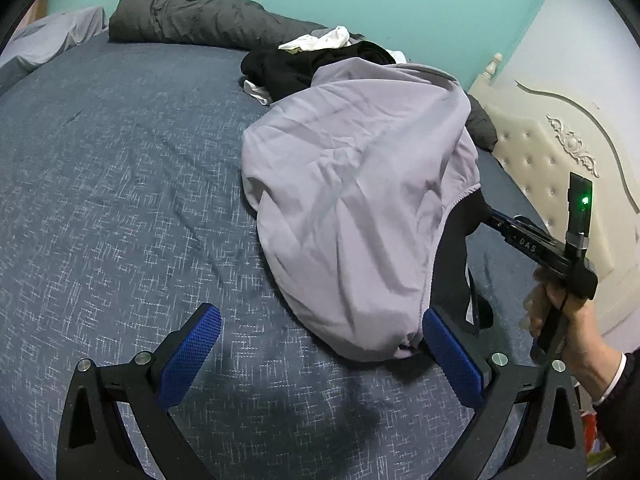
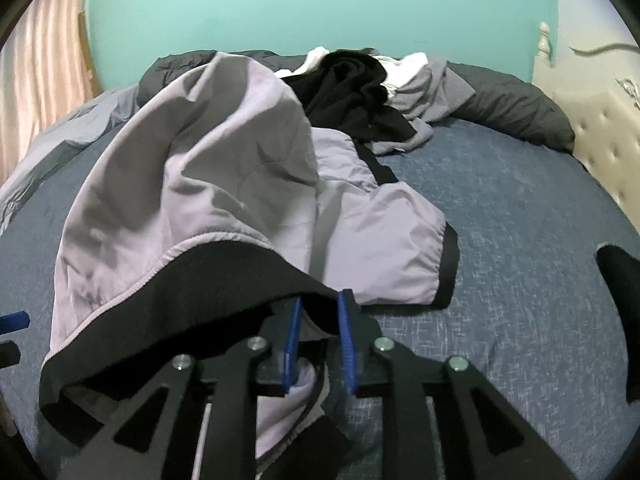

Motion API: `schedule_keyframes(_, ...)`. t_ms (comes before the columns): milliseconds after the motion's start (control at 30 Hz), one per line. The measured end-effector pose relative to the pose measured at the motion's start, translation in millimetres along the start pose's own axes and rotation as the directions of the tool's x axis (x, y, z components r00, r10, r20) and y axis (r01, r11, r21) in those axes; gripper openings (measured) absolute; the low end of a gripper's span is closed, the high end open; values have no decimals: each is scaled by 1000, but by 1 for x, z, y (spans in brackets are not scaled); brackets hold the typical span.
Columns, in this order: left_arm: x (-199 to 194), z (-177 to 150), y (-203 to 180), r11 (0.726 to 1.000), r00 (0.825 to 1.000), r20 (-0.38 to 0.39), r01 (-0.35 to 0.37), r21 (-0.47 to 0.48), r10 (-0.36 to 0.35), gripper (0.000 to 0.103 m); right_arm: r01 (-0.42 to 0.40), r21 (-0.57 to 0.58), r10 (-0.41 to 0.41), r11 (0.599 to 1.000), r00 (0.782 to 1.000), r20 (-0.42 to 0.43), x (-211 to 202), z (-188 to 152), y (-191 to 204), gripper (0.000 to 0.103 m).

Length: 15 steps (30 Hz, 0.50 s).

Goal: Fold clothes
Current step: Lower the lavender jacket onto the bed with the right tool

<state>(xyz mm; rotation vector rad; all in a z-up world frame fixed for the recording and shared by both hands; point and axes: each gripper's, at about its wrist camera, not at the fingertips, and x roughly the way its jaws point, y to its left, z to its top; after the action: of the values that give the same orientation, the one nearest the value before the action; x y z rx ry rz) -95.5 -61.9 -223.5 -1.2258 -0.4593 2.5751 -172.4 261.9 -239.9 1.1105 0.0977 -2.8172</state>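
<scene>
Nearest the lenses, the right gripper (image 2: 318, 344) has its blue ribbed pads drawn close on the black-trimmed edge of the lilac jacket (image 1: 356, 208), lifting that edge off the bed (image 1: 120, 184), while the left gripper (image 1: 322, 356) hangs with its jaws spread wide, nothing between them, its right pad just beside the jacket's bunched near corner. The jacket lies crumpled on the bed's blue, white-flecked sheet, humped rather than flat, one sleeve with a black elastic cuff (image 2: 448, 268) splayed out beside the body. Its cloth looks thin, smooth and faintly glossy, so it should weigh little, drape limply and slide easily over itself; a hold on the firmer black hem or on a seam would likely slip less than a pinch of the slick lilac panel. Whether it is being spread out or gathered in cannot be told from its shape. Beyond the jacket sits a heap of other clothes (image 2: 360, 92), black, white and grey, soft and tangled. Farther still, along the bed's far edge below a turquoise wall, lies a dark grey quilt (image 1: 192, 16), puffy and rumpled.
</scene>
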Motion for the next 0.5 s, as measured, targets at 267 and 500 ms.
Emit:
schedule_keyframes(267,-7,-1,-21,999,999,-8,31,25,-31,103,-52,-37,52,998,999,-2,1,5,9,26)
schedule_keyframes(500,2,-4,-49,998,999,-39,3,66,-1,103,-61,-42,61,997,998,-15,-10,13,9,9)
